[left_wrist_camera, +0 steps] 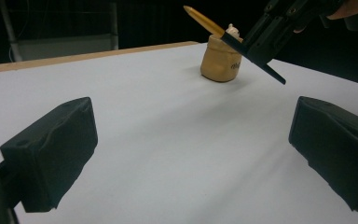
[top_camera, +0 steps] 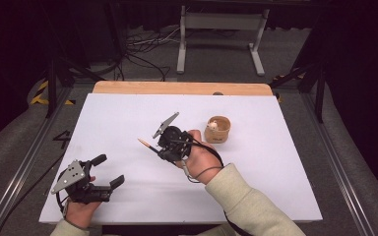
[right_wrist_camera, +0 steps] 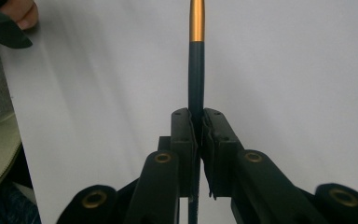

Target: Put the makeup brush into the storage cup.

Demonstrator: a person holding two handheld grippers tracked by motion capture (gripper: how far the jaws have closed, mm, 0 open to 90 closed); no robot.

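Observation:
A slim dark pen with a gold end (top_camera: 145,144) is held above the middle of the white table (top_camera: 256,172); my right gripper (top_camera: 160,146) is shut on its shaft. In the right gripper view the pen (right_wrist_camera: 196,56) sticks straight out from between the closed pads of that gripper (right_wrist_camera: 198,126). A small tan pot (top_camera: 217,129) with something pale inside stands just right of that hand. My left gripper (top_camera: 109,170) rests open near the front left corner, nothing between its jaws. From the left gripper (left_wrist_camera: 191,154) I see the pot (left_wrist_camera: 220,60), the pen (left_wrist_camera: 204,21) and the right gripper (left_wrist_camera: 265,39) raised before it.
A wooden strip (top_camera: 182,88) runs along the table's far edge. Beyond it stand a white metal frame (top_camera: 221,29) and loose cables (top_camera: 142,49) on the floor. Dark rails (top_camera: 24,157) flank the table.

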